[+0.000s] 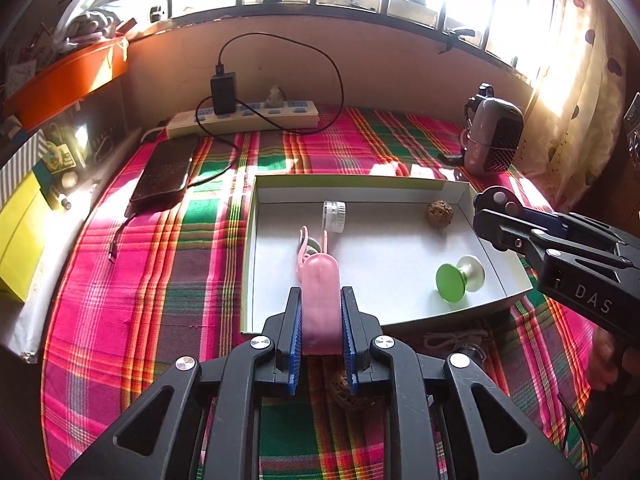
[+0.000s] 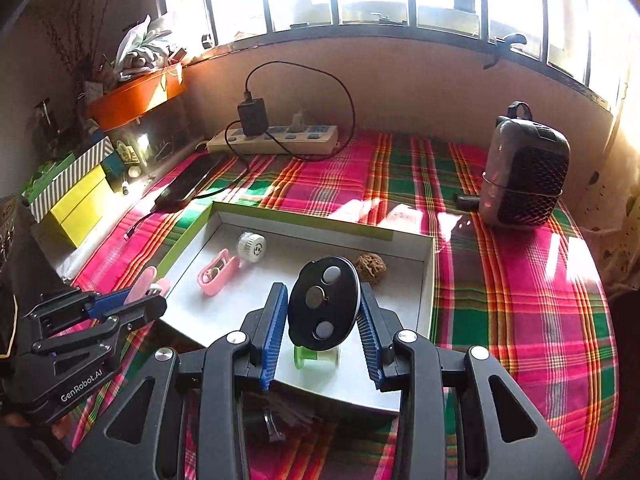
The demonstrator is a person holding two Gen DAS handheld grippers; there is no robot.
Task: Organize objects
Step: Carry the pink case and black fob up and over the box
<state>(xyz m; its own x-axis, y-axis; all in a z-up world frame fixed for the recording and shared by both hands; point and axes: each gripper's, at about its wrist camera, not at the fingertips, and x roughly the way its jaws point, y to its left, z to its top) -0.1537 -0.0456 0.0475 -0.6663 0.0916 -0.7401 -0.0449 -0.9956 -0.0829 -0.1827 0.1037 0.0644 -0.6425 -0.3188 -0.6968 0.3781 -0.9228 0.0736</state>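
My left gripper [image 1: 320,320] pinched a pink case [image 1: 320,300], right gripper [image 2: 322,312] squeezed a black oval disc [image 2: 323,308]; white tray [image 2: 400,400] sat just beyond both jaws.

We see a shallow white tray [image 1: 452,188] with a green outer rim lying flat on the plaid cloth. Inside: white ribbed cap [image 1: 334,216] on its side at 12 o'clock, brown walnut [image 1: 440,212] at 1–2, green suction disc [image 1: 453,282] tipped on its edge at 4–5, pink clip [image 2: 218,272] flat at 9. We have a pink oblong case [image 1: 321,304] held at the near rim and a black oval disc [image 2: 323,309] with three metal studs upright above the tray.
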